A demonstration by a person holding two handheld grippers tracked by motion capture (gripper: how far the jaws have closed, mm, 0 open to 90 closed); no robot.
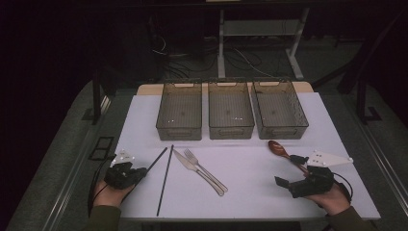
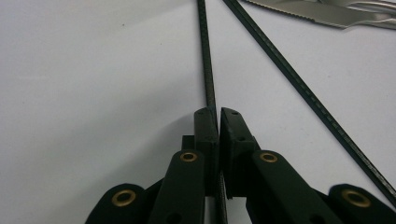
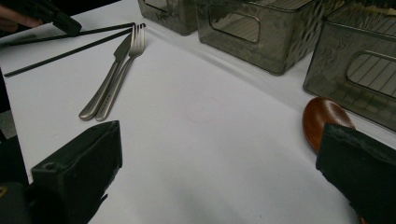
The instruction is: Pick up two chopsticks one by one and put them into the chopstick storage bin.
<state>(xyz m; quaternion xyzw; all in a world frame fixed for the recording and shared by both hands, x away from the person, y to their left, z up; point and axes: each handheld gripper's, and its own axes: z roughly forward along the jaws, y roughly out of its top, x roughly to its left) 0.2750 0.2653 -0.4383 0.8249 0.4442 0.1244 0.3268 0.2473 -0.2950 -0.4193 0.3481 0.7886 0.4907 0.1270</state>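
Cutlery laid out on a white table (image 1: 269, 192) before three smoky bins (image 1: 231, 113).

Largest to smallest: the bins' far ends fade into darkness; the right gripper (image 1: 291, 169), jaws spread wide, straddles a wooden spoon (image 1: 279, 148) whose handle it hides; the left gripper (image 2: 218, 122) is clamped on one black chopstick (image 2: 208, 60), its mate (image 2: 299, 84) just beside; knife (image 1: 185, 161) and fork (image 1: 204, 168) touch mid-table.

Bare bench (image 1: 250, 168) lies open at frame centre-right, between the fork (image 1: 204, 169) and spoon (image 1: 284, 153); three bins (image 1: 231, 109) block the upper middle.
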